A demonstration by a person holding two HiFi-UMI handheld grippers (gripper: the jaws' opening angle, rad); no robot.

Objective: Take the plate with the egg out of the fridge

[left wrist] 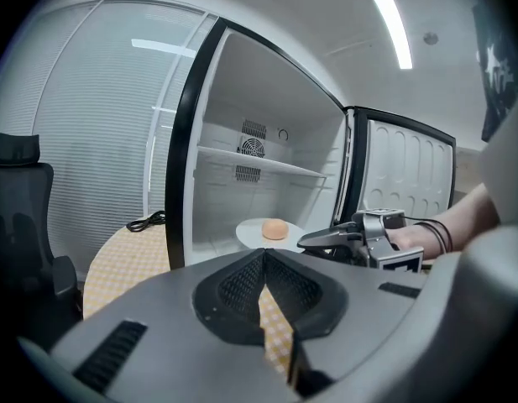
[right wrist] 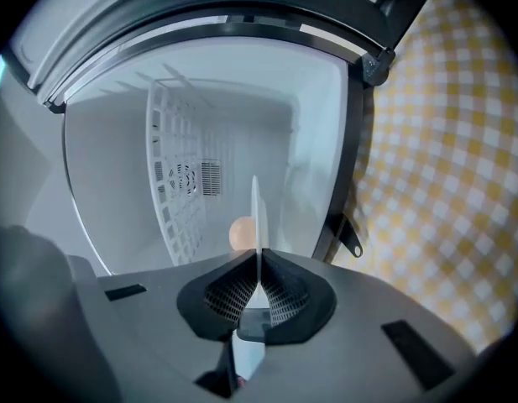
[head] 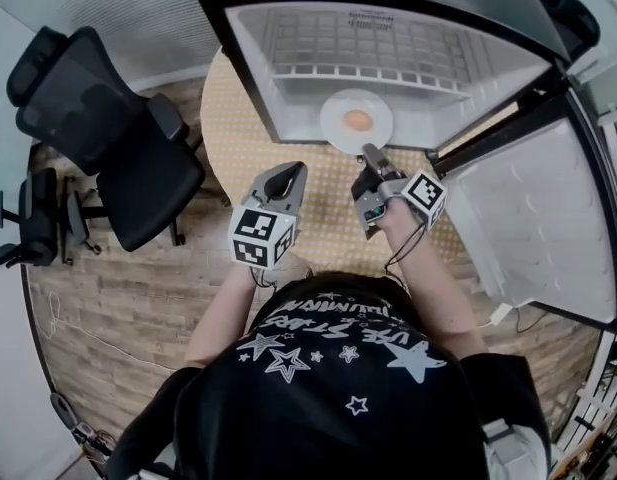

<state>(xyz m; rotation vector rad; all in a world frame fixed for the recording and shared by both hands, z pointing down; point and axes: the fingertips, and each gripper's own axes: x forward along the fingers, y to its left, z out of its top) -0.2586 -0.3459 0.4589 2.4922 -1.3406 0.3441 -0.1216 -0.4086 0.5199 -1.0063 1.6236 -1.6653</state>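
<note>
**Edges and overlaps hide parts of the scene**

In the head view, the fridge (head: 288,98) runs off the top edge, and its open door (head: 538,218) is cut by the right edge. The right gripper (head: 368,152) covers the plate's (head: 333,118) lower rim. In the right gripper view, the plate shows only edge-on at centre and hides part of the egg (right wrist: 239,233). The office chair (left wrist: 15,217) is cut off at the left gripper view's left edge.

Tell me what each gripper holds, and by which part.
The right gripper pinches the plate by its near rim, the egg lying on it. The left gripper is shut on nothing.
</note>
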